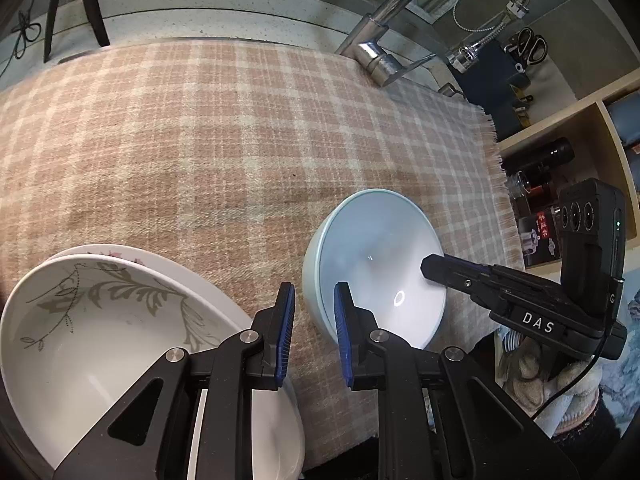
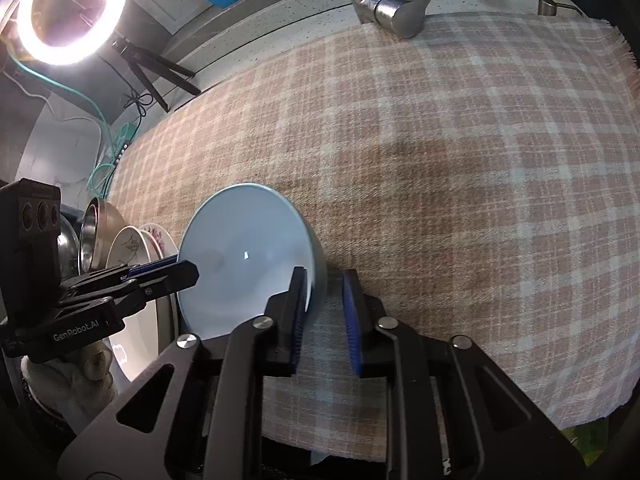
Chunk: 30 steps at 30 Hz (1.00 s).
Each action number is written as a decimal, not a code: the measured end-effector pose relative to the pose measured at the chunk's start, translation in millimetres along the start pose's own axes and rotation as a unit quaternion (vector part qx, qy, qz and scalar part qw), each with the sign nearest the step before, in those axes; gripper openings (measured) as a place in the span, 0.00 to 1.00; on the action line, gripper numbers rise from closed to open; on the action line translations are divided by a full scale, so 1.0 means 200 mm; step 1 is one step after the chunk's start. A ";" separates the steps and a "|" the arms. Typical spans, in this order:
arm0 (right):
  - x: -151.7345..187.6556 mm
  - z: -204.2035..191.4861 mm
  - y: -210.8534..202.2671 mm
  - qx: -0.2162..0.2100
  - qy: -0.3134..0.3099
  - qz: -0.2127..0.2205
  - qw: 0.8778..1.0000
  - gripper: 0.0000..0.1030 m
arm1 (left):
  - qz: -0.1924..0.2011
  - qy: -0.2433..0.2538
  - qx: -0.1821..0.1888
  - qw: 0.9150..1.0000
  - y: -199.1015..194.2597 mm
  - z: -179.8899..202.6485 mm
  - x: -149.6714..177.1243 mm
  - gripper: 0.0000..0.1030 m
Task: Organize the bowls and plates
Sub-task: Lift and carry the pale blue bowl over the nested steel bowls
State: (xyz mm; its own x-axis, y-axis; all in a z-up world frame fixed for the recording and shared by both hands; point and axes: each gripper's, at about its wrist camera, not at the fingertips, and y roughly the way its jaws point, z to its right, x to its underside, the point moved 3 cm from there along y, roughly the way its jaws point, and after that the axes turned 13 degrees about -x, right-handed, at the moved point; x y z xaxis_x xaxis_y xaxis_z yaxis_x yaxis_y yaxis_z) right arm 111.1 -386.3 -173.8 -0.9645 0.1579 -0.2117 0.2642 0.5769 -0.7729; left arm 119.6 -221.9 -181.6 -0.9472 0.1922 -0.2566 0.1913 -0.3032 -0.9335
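Your right gripper (image 2: 323, 312) pinches the blue bowl's (image 2: 240, 256) rim on the cloth (image 2: 440, 160). Your left gripper (image 1: 314, 332) is nearly closed, empty, beside the floral bowl (image 1: 100, 340).

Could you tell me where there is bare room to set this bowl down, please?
The plaid cloth lies bare from the light blue bowl back to the faucet and out to its fringe. Crowded on the left: stacked plates, steel bowls.

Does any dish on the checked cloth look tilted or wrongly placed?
Yes. The light blue bowl is not flat: it tips up on its side on the cloth, with the right gripper at its rim.
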 end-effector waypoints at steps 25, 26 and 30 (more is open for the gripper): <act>-0.02 -0.18 -0.10 0.001 -0.022 0.018 1.000 0.10 | 0.030 0.002 0.004 1.000 -0.13 -0.02 0.01 0.12; -0.02 -0.20 -0.11 -0.001 -0.025 0.020 0.999 0.10 | 0.034 -0.001 0.005 0.999 -0.15 -0.02 0.01 0.12; -0.04 -0.28 -0.12 -0.009 -0.036 0.026 0.999 0.10 | 0.049 -0.012 0.007 0.999 -0.22 -0.07 0.02 0.12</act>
State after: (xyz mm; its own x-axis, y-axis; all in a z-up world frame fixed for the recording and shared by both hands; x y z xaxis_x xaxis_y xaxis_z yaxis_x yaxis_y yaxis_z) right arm 112.9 -357.5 -119.9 -0.9471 0.1306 -0.2930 0.3123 0.5847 -0.7488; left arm 111.5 -195.3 -144.9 -0.9301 0.1387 -0.3401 0.2799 -0.3320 -0.9008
